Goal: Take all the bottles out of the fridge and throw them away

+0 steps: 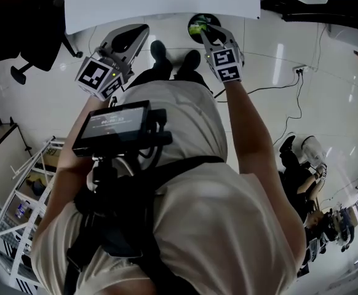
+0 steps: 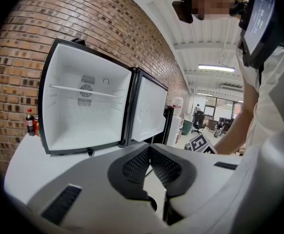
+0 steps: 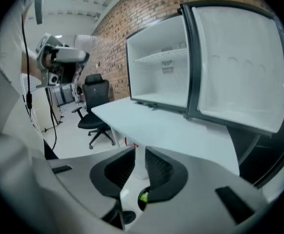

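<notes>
Fridge point(image 2: 64, 72) was found open and bare on the worktop point(image 2: 27, 162).
Left claw point(image 2: 149, 146) was shut, empty; right claw point(image 3: 140, 148) was held narrowly parted, empty, near the bin point(image 1: 190, 22).

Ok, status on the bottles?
Both empty: left gripper shut, right gripper open above the bin. Open fridge bare; cola bottle on the table beside it. Nothing blocking.

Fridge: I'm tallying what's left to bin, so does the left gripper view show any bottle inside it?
No, the open fridge is bare above and below its shelf; a cola bottle stands outside, on the table beside it.
</notes>
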Tool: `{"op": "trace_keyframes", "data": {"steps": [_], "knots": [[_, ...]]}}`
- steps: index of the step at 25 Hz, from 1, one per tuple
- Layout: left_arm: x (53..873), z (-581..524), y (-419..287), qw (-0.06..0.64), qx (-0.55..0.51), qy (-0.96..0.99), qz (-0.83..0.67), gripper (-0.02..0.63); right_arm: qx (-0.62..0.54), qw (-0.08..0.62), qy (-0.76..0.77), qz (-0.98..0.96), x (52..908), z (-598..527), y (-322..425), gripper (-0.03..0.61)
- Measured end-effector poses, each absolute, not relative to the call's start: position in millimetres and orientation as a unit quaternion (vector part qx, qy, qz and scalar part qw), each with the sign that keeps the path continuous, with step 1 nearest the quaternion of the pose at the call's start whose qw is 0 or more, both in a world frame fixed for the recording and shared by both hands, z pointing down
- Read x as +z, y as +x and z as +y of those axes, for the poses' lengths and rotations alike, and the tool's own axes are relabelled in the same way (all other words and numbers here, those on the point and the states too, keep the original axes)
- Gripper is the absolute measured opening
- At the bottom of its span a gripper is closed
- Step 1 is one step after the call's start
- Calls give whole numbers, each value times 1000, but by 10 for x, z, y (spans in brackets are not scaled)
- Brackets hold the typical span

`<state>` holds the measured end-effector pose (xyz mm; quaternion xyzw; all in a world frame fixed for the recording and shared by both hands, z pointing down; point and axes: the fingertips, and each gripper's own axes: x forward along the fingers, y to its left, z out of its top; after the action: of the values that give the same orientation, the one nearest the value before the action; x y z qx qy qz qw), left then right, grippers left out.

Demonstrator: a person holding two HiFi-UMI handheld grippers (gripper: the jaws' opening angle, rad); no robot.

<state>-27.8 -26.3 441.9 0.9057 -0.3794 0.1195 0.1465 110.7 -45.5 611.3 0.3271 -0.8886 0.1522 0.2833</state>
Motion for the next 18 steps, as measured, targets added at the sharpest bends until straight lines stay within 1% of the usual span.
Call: {"op": "trace_keyframes", "data": {"steps": [2,5,8,13,18], "knots": [[4381,-312,-282,143,112,907,-379,9,133,252,323,-902,5780,-570,973,51],[4274,-406,-270,133,100,912,-376,9,76,213,300,-927,5165,-727,722,43],[4120,-454,-342,119,86,915,-375,9,31,158,283,-945,4474,-830,419,34],[3782,-553,-458,103,49,923,-369,9,32,70,270,-960,3629,-914,89,32],[3488,-706,-462,77,34,927,-365,9,41,23,250,-967,3214,-879,-32,32]]}}
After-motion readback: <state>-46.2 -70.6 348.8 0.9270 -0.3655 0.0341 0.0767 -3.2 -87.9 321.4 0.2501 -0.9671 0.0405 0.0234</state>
